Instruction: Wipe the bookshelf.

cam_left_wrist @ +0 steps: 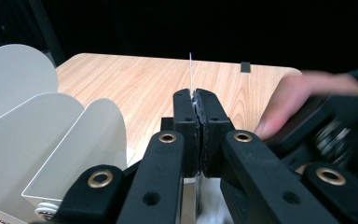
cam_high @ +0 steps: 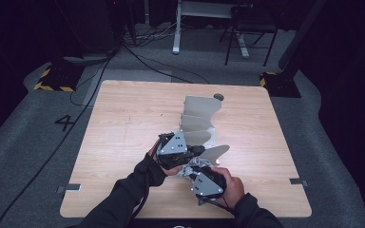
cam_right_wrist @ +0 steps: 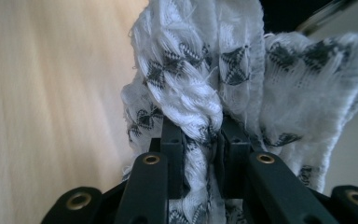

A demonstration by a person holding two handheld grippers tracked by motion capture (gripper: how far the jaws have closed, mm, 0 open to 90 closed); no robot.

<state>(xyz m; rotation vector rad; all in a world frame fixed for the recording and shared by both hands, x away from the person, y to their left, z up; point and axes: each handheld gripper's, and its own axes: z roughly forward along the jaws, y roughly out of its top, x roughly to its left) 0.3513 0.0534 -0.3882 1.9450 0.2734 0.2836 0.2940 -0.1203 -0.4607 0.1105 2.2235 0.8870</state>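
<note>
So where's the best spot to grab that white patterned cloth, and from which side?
Grip the white patterned cloth at its bunched, rope-like fold, where the right tool already clamps it: thick gathered fabric gives the pads purchase. Come from the near table edge, away from the grey fin rack. The left tool pinches a thin edge, likelier to slip.

White cloth (cam_right_wrist: 205,79), black motifs, bunched, pinched between fingers (cam_right_wrist: 172,144).

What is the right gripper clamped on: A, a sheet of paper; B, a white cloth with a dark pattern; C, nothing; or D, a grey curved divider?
B: in the right gripper view the right gripper has its jaws shut on a bunched white cloth with dark woven motifs.
</note>
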